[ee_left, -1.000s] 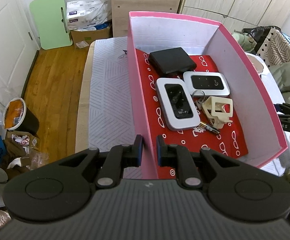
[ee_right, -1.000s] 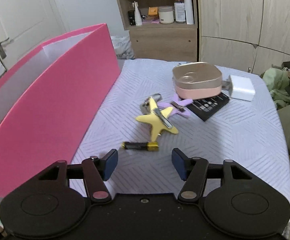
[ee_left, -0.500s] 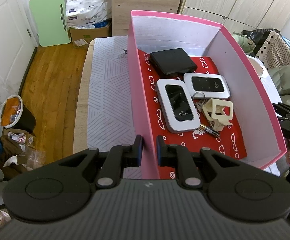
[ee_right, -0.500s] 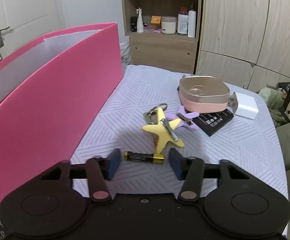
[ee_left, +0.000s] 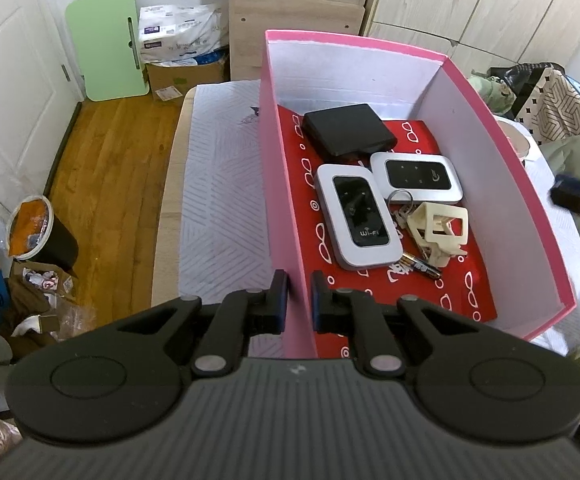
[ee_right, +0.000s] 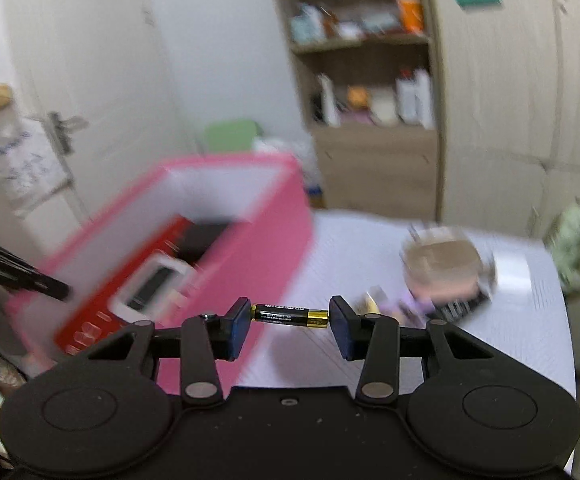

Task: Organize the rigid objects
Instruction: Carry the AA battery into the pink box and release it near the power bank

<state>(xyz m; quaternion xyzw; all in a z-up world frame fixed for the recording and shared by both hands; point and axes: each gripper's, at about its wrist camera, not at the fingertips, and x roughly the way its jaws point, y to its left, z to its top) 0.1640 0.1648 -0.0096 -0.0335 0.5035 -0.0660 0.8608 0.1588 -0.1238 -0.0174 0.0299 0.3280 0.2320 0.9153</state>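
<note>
While our right gripper (ee_right: 289,322) is hanging in the air above the table (ee_right: 530,280), we are pinching a battery (ee_right: 288,315) end to end between its two blue pads (ee_right: 237,327). The battery's long axis is running straight across the gap from one pad to the other, roughly level, with its gold end pointing to the right pad and its black end pointing to the left pad. It is clear of the table, just in front of the near corner of the pink box (ee_right: 265,256).

Our left gripper (ee_left: 298,301) is clamping the near wall of the pink box (ee_left: 277,184), its pads pressed together on the thin board, one outside and one inside.

Inside the box, on the red lining (ee_left: 462,288), we are seeing a black case (ee_left: 348,128) at the far end, two white wifi routers (ee_left: 360,220) side by side in the middle, a key ring (ee_left: 400,198) and a cream plastic frame (ee_left: 442,228) touching the routers, and a second battery (ee_left: 420,266) lying slantwise just below the nearer router.

Beyond the held battery, the right view is blurring a tan and pink tin (ee_right: 446,268) and some small things beside it on the table; we cannot tell these apart.
</note>
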